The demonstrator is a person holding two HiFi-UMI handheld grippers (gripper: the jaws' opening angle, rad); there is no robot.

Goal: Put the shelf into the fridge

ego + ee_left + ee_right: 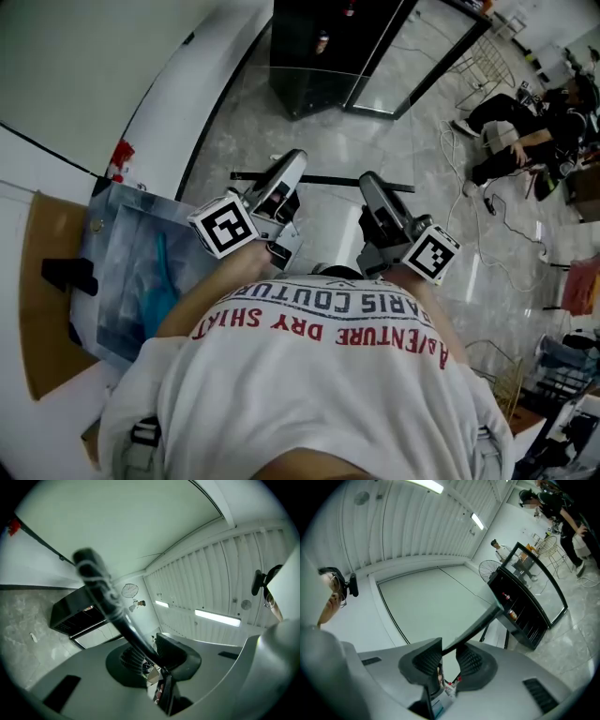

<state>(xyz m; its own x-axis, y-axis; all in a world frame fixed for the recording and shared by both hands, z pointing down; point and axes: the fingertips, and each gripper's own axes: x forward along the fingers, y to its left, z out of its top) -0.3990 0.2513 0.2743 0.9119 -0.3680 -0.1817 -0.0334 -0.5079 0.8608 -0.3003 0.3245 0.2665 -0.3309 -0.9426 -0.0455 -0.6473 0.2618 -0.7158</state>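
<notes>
The black glass-door fridge (314, 56) stands on the floor, door open, well ahead of the person. The clear glass shelf with a black rim (328, 179) is carried in the air. The left gripper (292, 167) and right gripper (373, 187) each clamp its rim.

Hazard: the grip is narrow. Tilting the pane or striking the door could slip or crack it.

White T-shirt (309, 394) print: "ADVENTURE DRY SHIRT".

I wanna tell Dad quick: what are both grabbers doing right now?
Left gripper: closed on the shelf, at its dark edge.
Right gripper: closed on the same shelf.

Probably a lab — trailing floor cables (511, 225)
</notes>
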